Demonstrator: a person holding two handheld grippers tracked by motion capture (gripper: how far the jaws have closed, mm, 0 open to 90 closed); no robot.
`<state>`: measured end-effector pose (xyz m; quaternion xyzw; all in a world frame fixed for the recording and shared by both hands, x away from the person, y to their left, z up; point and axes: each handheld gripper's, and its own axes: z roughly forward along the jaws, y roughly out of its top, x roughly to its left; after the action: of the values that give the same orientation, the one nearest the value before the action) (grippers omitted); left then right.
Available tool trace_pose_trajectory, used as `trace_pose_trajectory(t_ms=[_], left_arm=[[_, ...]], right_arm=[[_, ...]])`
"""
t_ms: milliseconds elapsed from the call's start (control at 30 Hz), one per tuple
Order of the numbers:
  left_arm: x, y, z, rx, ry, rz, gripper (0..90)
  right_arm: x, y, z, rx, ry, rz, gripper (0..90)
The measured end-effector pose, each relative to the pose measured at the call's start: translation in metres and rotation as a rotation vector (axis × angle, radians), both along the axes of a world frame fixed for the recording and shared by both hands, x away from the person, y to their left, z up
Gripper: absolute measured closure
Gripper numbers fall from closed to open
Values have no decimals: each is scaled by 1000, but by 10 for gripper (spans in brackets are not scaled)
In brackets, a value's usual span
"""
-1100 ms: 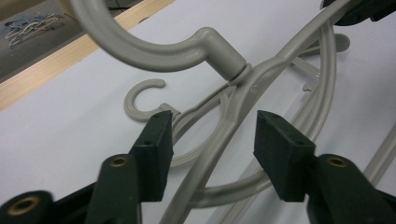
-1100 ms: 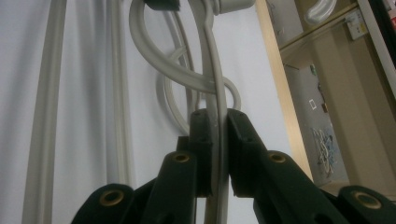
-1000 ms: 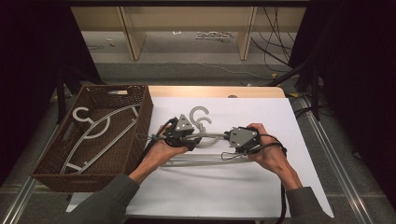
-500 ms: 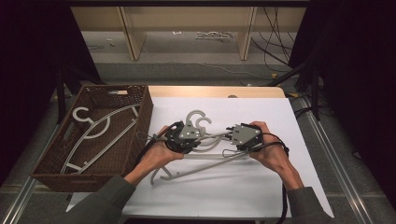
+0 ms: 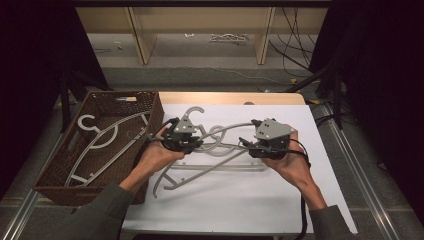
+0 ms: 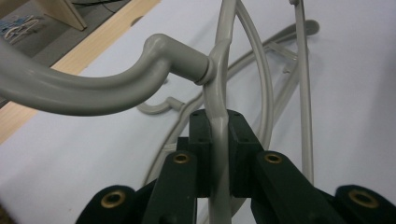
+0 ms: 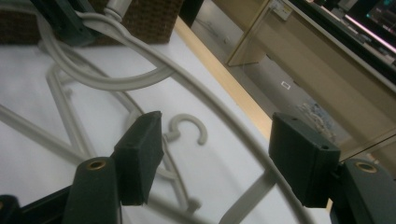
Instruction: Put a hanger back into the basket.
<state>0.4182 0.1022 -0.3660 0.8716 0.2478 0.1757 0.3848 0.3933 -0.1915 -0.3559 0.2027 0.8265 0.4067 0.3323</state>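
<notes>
The grey plastic clothes hanger (image 5: 220,137) is tilted, raised at its neck above a second grey hanger (image 5: 210,170), which lies flat on the white tabletop (image 5: 250,210).

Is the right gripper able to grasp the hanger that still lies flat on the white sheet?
Probably yes. The right gripper has just opened and holds nothing, and the flat hanger lies just below it. The lifted hanger, clamped by the left gripper, crosses above and might hinder.

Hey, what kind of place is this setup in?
Probably a lab or workshop recording bench, not a home. A white table sits between dark curtains, loose cables trail over the floor behind it, and a person works plastic hangers beside a wicker basket with hand-held grippers.
</notes>
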Motion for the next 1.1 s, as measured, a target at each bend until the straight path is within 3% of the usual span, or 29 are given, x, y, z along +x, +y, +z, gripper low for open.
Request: trace_pose_trajectory(t_ms=[100, 300, 367, 433, 567, 867, 1100], left_arm=[[2, 7, 6, -21, 10, 23, 824], [-1, 15, 14, -45, 21, 41, 824], [-3, 20, 20, -56, 27, 57, 824], [-3, 22, 23, -62, 28, 55, 824], [-9, 29, 39, -83, 31, 58, 824], [-13, 52, 62, -129, 19, 82, 824], [-14, 74, 66, -170, 39, 117, 824]], right_arm=[[-7, -1, 2, 85, 26, -18, 317], [-16, -5, -3, 140, 59, -23, 302], [-23, -10, -10, 178, 74, -40, 292], [-25, -11, -12, 181, 72, -47, 287], [-38, -18, -18, 239, 69, -59, 286], [-49, -23, -42, 257, 91, -85, 270], [-52, -26, -50, 279, 100, -101, 242]])
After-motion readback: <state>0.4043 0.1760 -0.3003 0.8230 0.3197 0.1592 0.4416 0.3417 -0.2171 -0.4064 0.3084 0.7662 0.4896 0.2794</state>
